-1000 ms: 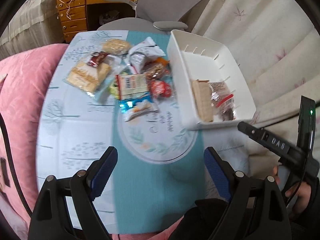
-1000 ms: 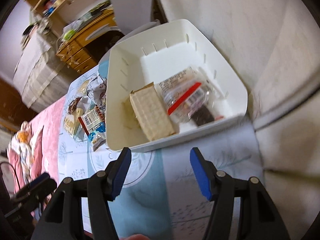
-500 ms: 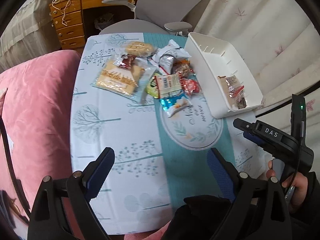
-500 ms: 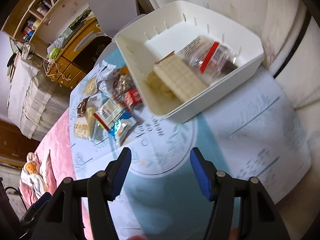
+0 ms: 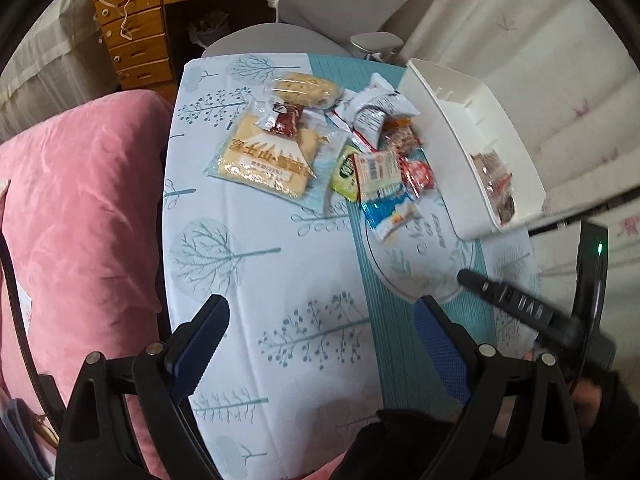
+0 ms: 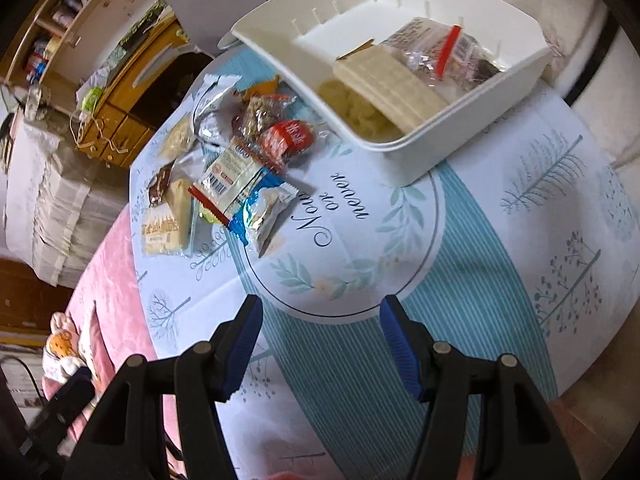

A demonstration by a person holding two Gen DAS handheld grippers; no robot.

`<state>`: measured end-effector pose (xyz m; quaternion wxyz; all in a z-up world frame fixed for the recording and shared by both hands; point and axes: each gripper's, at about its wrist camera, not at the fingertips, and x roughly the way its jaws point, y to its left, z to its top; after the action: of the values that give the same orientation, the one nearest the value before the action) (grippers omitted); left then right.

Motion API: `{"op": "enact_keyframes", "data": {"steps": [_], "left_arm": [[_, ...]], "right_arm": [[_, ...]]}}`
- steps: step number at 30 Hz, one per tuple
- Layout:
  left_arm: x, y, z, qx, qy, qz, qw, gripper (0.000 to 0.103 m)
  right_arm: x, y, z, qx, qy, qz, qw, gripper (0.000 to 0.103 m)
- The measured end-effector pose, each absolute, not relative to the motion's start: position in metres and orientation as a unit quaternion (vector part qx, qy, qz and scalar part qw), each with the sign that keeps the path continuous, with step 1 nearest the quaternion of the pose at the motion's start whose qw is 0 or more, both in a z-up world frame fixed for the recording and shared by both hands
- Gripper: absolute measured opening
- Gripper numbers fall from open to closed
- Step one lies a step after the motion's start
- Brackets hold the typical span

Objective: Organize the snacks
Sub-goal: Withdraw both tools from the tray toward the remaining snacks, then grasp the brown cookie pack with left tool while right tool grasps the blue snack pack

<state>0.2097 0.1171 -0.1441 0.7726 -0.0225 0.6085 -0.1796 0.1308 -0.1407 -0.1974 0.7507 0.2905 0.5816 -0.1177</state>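
Observation:
A heap of wrapped snacks [image 5: 360, 148] [image 6: 244, 172] lies on the far half of the small table, with a large yellow cracker pack [image 5: 266, 158] at its left. The white plastic bin [image 5: 452, 128] [image 6: 408, 148] stands to the right of the heap and holds a wafer pack [image 6: 388, 84] and a clear bag with a red strip [image 6: 440, 52]. My left gripper [image 5: 320, 336] hangs open over the near part of the table, nothing between its blue pads. My right gripper [image 6: 320, 340] is open and holds nothing, well short of the bin; its body shows in the left wrist view [image 5: 520, 308].
The table carries a blue-and-white tree-print cloth [image 5: 256, 264] [image 6: 500, 264]. A pink cushion [image 5: 76, 216] lies along its left side. A grey chair [image 5: 344, 4] and a wooden drawer unit [image 5: 132, 40] stand behind it; cream curtains [image 5: 532, 52] hang at the right.
Both grippers have drawn back toward the near edge of the table, so snacks and bin look smaller and farther off. The right view has rolled. Neither gripper took hold of anything.

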Motion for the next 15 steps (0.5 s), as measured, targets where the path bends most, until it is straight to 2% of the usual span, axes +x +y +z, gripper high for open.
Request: {"op": "enact_keyframes", "data": {"steps": [6,15], "left_arm": [[0.246,0.111,-0.16,-0.033,0.612,-0.164,0.773,0.093],[0.304,0.087,-0.204,-0.03,0.603,-0.144,0.784,0.093]], "right_arm": [[0.152,-0.121,-0.21,0.259,0.58,-0.092,0.767,0.061],[0.178,-0.104,-0.223,0.2,0.529,-0.072,0.821,0.061]]}}
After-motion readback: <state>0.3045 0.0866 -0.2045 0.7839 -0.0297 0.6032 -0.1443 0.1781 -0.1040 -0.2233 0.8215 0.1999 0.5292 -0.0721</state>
